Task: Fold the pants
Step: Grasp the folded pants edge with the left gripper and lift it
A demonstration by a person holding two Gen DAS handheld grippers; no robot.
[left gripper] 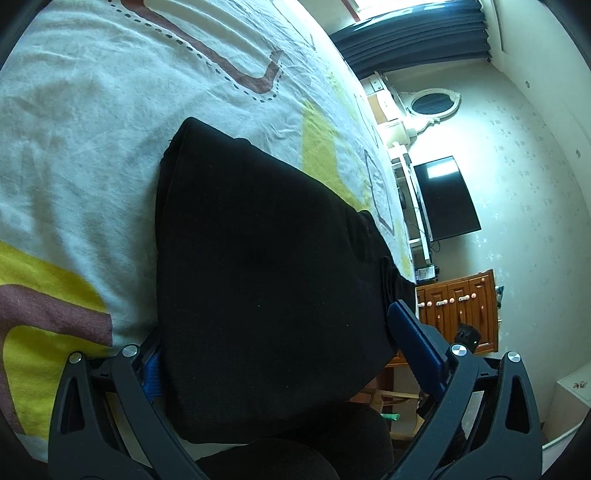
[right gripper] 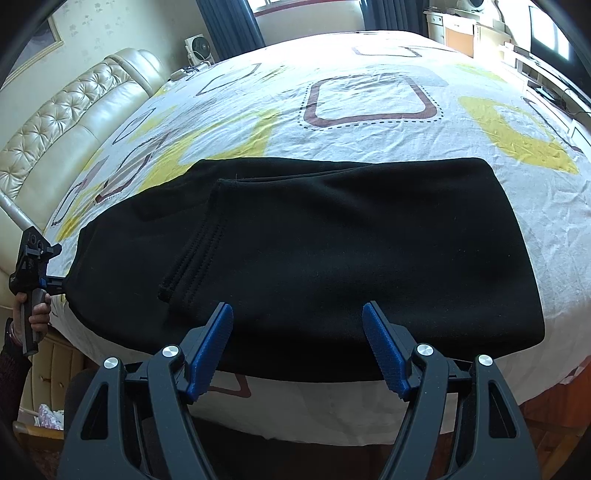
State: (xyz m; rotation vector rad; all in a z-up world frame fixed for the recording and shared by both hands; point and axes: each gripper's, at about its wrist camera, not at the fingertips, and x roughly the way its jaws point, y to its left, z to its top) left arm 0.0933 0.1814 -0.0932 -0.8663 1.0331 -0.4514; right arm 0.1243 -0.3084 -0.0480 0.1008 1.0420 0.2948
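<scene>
The black pants [right gripper: 332, 251] lie folded on the patterned bedsheet [right gripper: 369, 99], with a hem end [right gripper: 192, 254] lying on top at the left. My right gripper [right gripper: 297, 332] is open and empty, its blue pads [right gripper: 212, 347] just over the near edge of the pants. In the left wrist view the pants [left gripper: 258, 266] fill the space between my left gripper's fingers [left gripper: 413, 343]; the jaws stand wide around the pants' end [left gripper: 280, 350]. The left gripper also shows in the right wrist view [right gripper: 55, 280] at the pants' left end.
A padded cream headboard [right gripper: 62, 136] runs along the bed's left side. A wooden cabinet [left gripper: 461, 310], a dark TV [left gripper: 447, 199] and a white mirror [left gripper: 432, 103] stand by the wall beyond the bed. Blue curtains [left gripper: 417, 33] hang at the window.
</scene>
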